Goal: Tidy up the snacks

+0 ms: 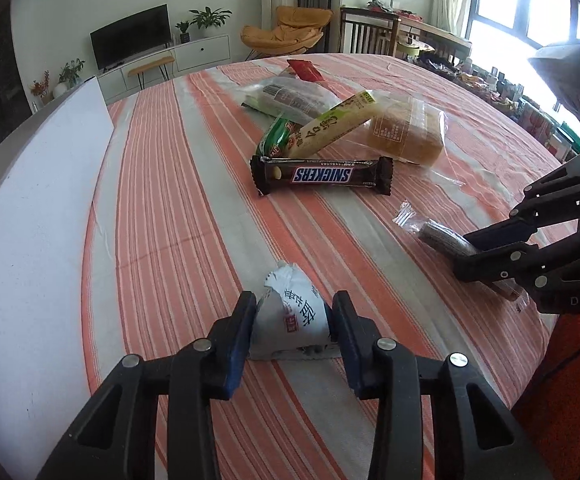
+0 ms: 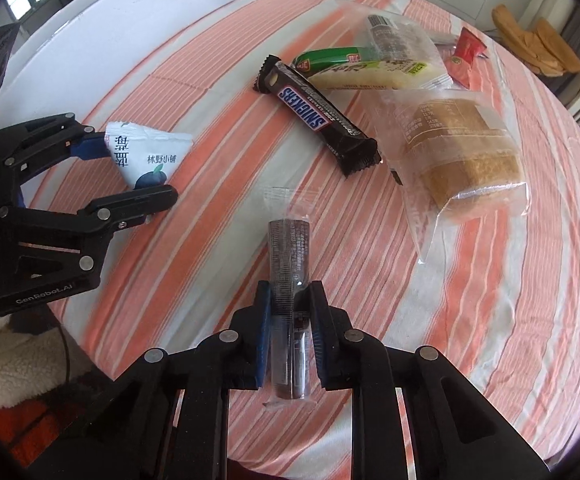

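While the left fingers (image 1: 249, 312) pinch a white pouch (image 1: 294, 316), the right fingers (image 2: 265, 312) clamp a dark stick (image 2: 290, 264).

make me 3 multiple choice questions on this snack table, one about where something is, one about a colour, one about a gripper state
1. Where does the Snickers bar lie?
A. on the white board
B. on the striped tablecloth, at the near edge of the snack pile
C. inside the left gripper

2. What colour is the small packet at the far end of the pile?
A. red
B. blue
C. purple

3. What is the right gripper doing?
A. hanging open over bare cloth
B. closed on the Snickers bar
C. closed on a thin dark stick in a clear wrapper

Answers:
1 B: the bar rests on the tablecloth in front of the bagged snacks.
2 A: its wrapper is plainly red.
3 C: the blue pads press on the wrapped stick.
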`<state>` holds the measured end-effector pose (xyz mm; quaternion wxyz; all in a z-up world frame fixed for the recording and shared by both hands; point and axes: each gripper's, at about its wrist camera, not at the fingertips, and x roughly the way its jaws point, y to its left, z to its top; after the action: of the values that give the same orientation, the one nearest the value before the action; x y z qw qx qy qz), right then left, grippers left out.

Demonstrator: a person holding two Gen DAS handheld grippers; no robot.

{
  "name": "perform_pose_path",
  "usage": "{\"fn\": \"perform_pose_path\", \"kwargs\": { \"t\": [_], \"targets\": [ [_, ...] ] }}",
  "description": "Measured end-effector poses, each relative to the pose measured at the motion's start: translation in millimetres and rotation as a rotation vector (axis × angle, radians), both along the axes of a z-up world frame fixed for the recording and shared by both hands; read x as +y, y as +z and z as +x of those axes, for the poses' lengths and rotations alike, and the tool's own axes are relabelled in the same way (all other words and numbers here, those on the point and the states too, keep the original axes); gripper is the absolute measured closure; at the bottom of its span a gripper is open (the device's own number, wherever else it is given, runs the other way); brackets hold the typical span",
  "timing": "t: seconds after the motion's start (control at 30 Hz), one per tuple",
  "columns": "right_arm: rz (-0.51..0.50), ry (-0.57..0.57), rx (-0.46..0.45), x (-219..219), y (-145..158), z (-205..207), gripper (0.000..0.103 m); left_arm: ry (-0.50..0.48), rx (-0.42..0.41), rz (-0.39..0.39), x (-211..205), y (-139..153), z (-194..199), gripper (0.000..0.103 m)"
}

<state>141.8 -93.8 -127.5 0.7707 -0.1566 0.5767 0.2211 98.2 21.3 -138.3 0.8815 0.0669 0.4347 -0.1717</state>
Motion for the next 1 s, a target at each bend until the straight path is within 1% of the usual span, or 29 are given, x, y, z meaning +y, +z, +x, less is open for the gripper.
{"fn": "perform_pose_path", "kwargs": {
  "t": [0.1, 0.2, 0.27, 0.33, 0.4, 0.43, 0.47, 0.5, 0.57, 0.63, 0.7, 0.77, 0.83, 0.87, 0.93, 0.97, 1.0],
  "targets": [
    [0.16, -0.148, 0.029, -36, 8, -3, 0.085, 0.026, 0.019, -0.088, 7, 7, -2, 0.066],
    [0.326, -0.284, 0.061, -60, 14, 3, 0.085, 0.042, 0.033, -0.189, 13, 21, -6, 0.066],
    [0.429, -0.363, 0.094, -76, 13, 5, 0.085, 0.048, 0.039, -0.255, 16, 35, -10, 0.066],
    [0.513, -0.418, 0.122, -85, 15, 2, 0.085, 0.054, 0.044, -0.327, 23, 52, -15, 0.066],
    [0.565, -0.445, 0.131, -86, 22, 3, 0.085, 0.066, 0.034, -0.401, 36, 75, -23, 0.066],
    [0.577, -0.438, 0.123, -81, 29, 3, 0.085, 0.075, 0.025, -0.438, 45, 89, -28, 0.066],
    [0.589, -0.421, 0.112, -74, 38, 3, 0.085, 0.086, 0.014, -0.474, 55, 102, -34, 0.066],
    [0.611, -0.398, 0.104, -64, 48, 12, 0.085, 0.1, 0.0, -0.505, 67, 116, -40, 0.066],
    [0.673, -0.338, 0.098, -37, 74, 7, 0.085, 0.144, -0.038, -0.552, 96, 143, -53, 0.066],
    [0.723, -0.253, 0.087, -1, 101, 5, 0.085, 0.202, -0.09, -0.551, 125, 165, -66, 0.066],
    [0.768, -0.16, 0.082, 39, 127, 4, 0.084, 0.28, -0.141, -0.504, 155, 182, -76, 0.066],
    [0.809, -0.076, 0.095, 83, 146, 7, 0.084, 0.374, -0.185, -0.432, 183, 189, -82, 0.066],
    [0.821, -0.009, 0.106, 122, 155, 8, 0.084, 0.482, -0.199, -0.365, 210, 185, -82, 0.066],
    [0.813, 0.015, 0.103, 140, 156, 9, 0.084, 0.524, -0.198, -0.348, 223, 179, -82, 0.066],
    [0.803, 0.051, 0.1, 168, 155, 11, 0.084, 0.602, -0.193, -0.281, 240, 167, -79, 0.066],
    [0.804, 0.061, 0.104, 180, 152, 13, 0.083, 0.64, -0.186, -0.241, 246, 157, -77, 0.066],
    [0.805, 0.063, 0.108, 189, 149, 17, 0.077, 0.673, -0.178, -0.214, 252, 148, -75, 0.065]
  ]
}}
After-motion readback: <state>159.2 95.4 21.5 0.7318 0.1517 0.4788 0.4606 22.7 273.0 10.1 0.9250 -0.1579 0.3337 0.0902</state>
